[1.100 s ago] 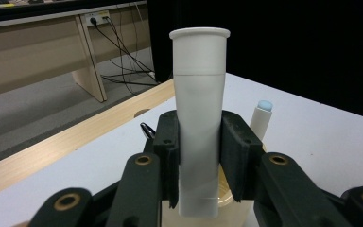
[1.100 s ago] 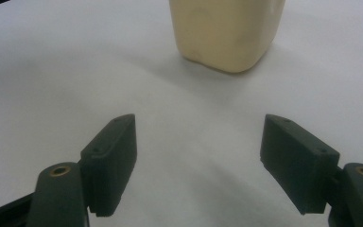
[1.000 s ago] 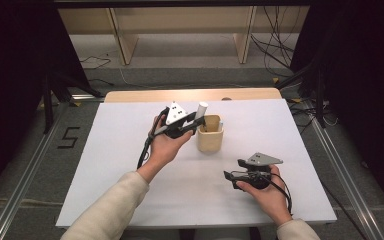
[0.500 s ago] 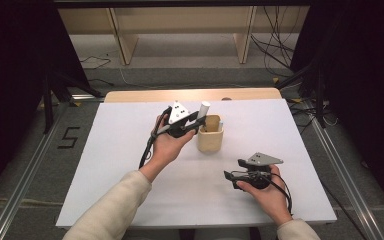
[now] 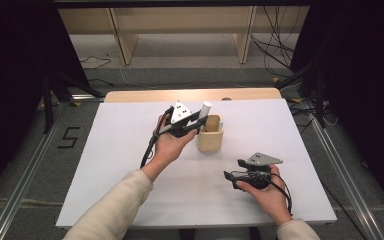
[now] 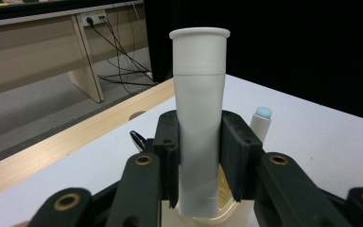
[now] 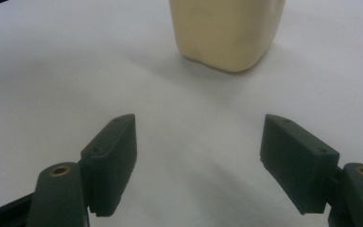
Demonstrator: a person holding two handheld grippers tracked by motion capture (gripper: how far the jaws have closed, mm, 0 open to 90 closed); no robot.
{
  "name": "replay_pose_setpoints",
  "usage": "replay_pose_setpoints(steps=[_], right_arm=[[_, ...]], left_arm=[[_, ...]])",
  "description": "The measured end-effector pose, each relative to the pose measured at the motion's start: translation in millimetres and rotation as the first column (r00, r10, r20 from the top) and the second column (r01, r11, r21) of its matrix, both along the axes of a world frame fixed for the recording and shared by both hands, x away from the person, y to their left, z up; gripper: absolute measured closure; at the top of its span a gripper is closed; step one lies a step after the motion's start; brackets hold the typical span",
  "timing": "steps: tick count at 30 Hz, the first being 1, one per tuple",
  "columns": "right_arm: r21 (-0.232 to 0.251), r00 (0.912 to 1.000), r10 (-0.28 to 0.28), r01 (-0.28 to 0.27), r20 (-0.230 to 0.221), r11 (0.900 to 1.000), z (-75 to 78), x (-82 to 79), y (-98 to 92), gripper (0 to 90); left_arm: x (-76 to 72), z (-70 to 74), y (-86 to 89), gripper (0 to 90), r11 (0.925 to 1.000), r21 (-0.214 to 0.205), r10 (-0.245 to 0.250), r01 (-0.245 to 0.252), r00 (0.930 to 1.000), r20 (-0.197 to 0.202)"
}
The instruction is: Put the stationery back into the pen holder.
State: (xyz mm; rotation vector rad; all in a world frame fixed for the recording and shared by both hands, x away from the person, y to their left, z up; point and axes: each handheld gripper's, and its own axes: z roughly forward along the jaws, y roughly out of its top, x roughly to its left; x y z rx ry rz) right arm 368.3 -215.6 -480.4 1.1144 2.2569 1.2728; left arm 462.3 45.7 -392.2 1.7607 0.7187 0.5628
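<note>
My left gripper (image 5: 199, 123) is shut on a white tube (image 5: 206, 108), held upright just left of the beige cup (image 5: 210, 143) at the middle of the white table. In the left gripper view both pads press the tube (image 6: 199, 118) at its middle, and its lower end reaches the cup's mouth (image 6: 227, 218). A white stick with a pale blue tip (image 6: 263, 119) and a dark rounded tip (image 6: 136, 138) stand in the cup. My right gripper (image 5: 233, 170) rests low near the table's front right, open. Its jaws (image 7: 198, 156) point at the cup (image 7: 227, 33) with nothing between them.
A white sheet (image 5: 120, 165) covers the table, with a wooden strip (image 5: 190, 95) along its far edge. Beyond lie grey floor, cables (image 5: 275, 50) and a wooden bench. Dark curtains stand at both sides.
</note>
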Motion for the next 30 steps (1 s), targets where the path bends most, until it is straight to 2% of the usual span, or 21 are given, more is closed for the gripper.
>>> replay_pose_setpoints(steps=[30], right_arm=[[0.001,1.0,0.002,-0.002,-0.001,1.0,-0.1,0.3,0.1,28.8]], left_arm=[[5.7,-3.6,-13.9,70.0,0.9997,0.023,-0.012,0.012,0.9999,0.0]])
